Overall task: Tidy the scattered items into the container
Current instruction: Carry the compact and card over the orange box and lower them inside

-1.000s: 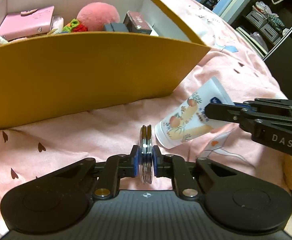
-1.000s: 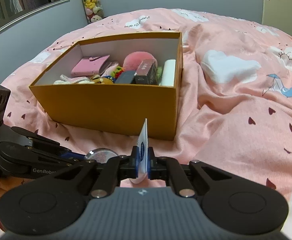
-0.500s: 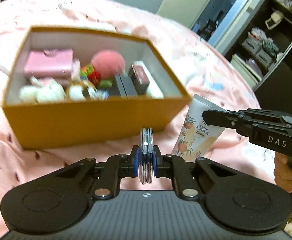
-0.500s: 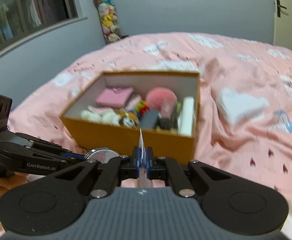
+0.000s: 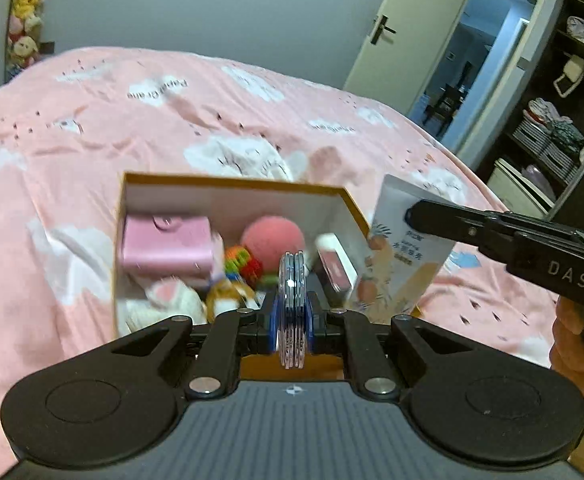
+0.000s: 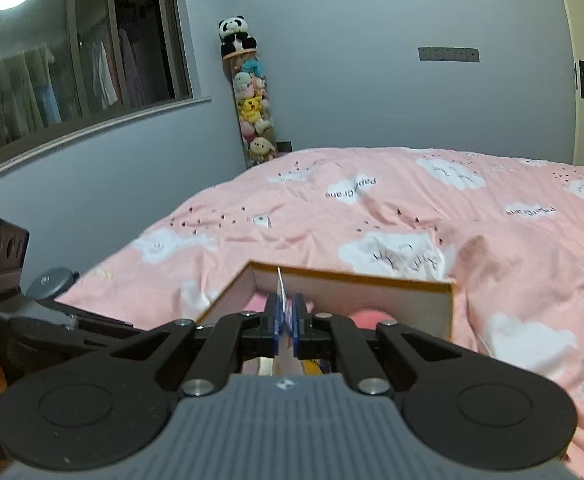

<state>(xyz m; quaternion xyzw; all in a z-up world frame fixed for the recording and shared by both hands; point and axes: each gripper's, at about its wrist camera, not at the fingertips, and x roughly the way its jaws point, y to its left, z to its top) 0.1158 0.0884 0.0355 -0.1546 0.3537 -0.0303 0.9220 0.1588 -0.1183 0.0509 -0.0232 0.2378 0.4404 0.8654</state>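
Now both tongs have risen above the orange box (image 5: 233,186): left tongs (image 5: 292,312) stay clamped on the round compact mirror (image 5: 292,280), right tongs (image 6: 287,316) remain pinched on the tube's (image 5: 408,248) crimped end, hanging beside the box's right wall.

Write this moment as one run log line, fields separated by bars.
left gripper: shut on round mirror | right gripper: shut on cream tube | both above box
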